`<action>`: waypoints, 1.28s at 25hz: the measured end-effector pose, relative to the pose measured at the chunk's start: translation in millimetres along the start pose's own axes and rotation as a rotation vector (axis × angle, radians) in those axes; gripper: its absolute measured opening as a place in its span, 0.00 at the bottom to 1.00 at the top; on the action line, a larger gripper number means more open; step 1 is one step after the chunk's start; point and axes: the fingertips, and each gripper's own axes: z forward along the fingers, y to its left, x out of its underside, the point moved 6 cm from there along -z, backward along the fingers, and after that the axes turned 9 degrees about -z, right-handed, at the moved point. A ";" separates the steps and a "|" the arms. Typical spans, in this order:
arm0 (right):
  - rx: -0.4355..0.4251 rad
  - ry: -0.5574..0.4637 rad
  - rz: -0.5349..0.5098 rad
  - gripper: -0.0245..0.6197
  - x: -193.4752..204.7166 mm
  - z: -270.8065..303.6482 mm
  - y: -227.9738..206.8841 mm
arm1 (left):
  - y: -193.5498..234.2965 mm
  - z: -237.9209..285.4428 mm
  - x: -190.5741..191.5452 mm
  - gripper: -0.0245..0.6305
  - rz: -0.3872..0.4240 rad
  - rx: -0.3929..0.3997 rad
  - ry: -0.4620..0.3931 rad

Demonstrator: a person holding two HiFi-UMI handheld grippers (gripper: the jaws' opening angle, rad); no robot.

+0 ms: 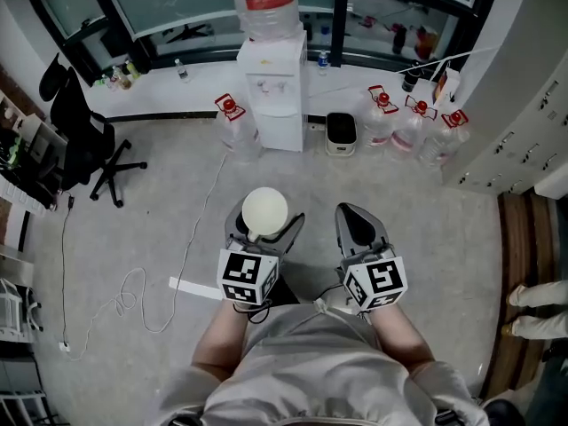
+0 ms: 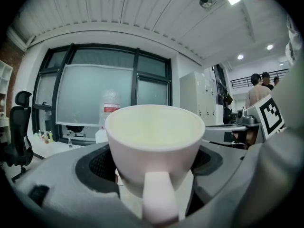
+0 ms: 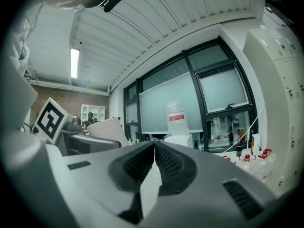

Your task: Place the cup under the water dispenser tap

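Grey shirt and both forearms fill the bottom of the head view, and just ahead of them sit 2 marker cubes, 1 on each gripper. Left gripper points slightly downward with its jaws spread wide around a white cup, the pads pressing on the cup's sides and holding it off the floor. From the left gripper view the cup stands upright between the jaws, its handle turned back toward the camera and its inside bare. Right gripper is held level just beside the left one, its jaws pressed together with nothing between them.

Straight ahead, well apart from the cup, the white water dispenser stands against the window wall with a large clear bottle upside down on top. Spare bottles with red caps stand on the grey floor to either side of it. Over at the left a black office chair is parked, and a thin white cable trails across the floor from beside the dispenser toward the lower left
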 end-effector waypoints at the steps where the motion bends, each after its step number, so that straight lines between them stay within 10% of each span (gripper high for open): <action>1: 0.006 0.001 -0.003 0.08 -0.6 10.8 -1.1 | 9.0 8.3 -3.1 0.73 0.002 0.008 -0.001; 22: 0.190 0.122 0.073 0.08 -1.9 314.6 -9.0 | 272.0 188.2 -74.4 0.73 -0.011 0.198 0.083; 32: 0.194 0.231 0.122 0.08 33.1 380.8 -32.0 | 326.4 254.5 -51.0 0.73 -0.030 0.217 0.158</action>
